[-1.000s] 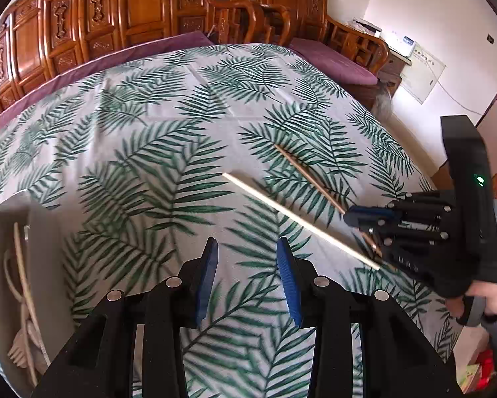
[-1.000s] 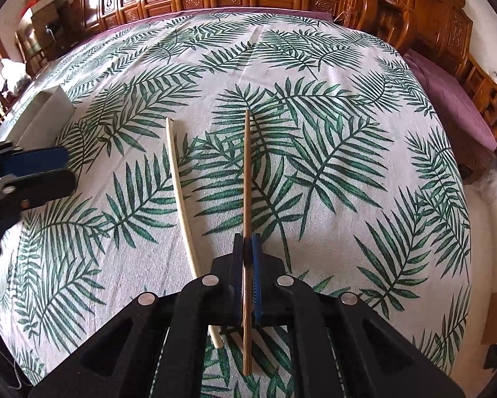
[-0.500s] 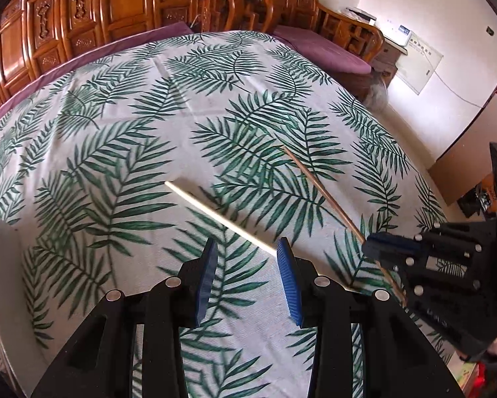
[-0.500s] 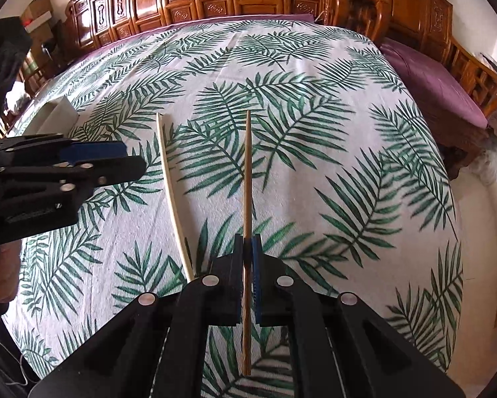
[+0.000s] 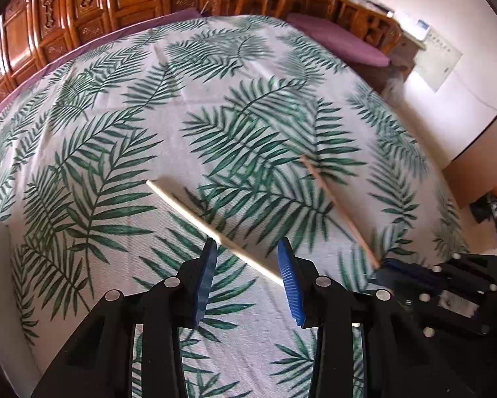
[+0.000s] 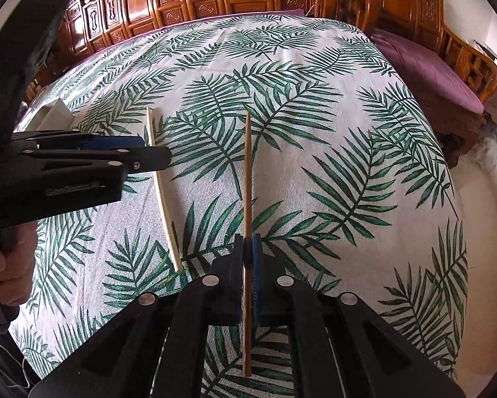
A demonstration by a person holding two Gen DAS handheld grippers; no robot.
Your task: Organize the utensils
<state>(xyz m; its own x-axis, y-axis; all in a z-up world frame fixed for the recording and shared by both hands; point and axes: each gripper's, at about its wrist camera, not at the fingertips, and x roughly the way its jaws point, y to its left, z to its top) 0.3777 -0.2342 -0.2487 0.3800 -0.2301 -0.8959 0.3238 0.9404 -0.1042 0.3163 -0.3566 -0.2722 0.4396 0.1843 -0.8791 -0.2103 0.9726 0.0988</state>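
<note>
The right gripper (image 6: 247, 258) has its fingers clamped on the brown chopstick (image 6: 247, 179), which juts forward above the leaf-print bench (image 6: 331, 182). The left gripper (image 5: 246, 265) stands with fingers wide, straddling the pale chopstick (image 5: 198, 214) lying out on the cloth — its own view shows that gap plainly. Only the right view shows the hand (image 6: 11, 265) gripping the left handle.

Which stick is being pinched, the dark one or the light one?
The darker brown wooden chopstick: the right gripper has its jaws shut on it. The pale cream chopstick lies free on the leaf-print tablecloth.
</note>
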